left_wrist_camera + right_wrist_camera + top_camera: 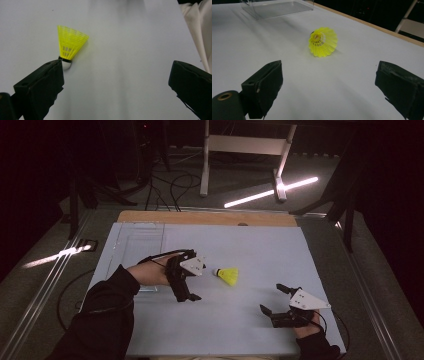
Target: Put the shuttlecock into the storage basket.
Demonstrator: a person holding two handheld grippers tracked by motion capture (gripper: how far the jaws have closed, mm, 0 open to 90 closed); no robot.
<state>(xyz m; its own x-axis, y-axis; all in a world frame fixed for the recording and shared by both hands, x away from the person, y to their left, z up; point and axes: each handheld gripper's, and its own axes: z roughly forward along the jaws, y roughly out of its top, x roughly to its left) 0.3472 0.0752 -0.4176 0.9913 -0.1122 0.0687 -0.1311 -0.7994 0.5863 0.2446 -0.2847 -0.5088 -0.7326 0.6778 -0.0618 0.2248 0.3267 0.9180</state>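
My left gripper (196,285) with jaws spread wide, its left jaw hiding part of the yellow shuttlecock's (69,46) white cork, shuttlecock lying on its side mid-tabletop (250,250), my right gripper (273,299) agape near the right front corner, clear tray (277,7) cut off by the frame, no writing legible

Table (250,245) bare around the shuttlecock (228,275) — open approach from the right and far side. Left gripper (191,285) sits just beside its cork end, blocking that side. Clear tray (277,8) lies well apart at the far left — no hindrance. Right gripper (274,300) has open surface ahead.
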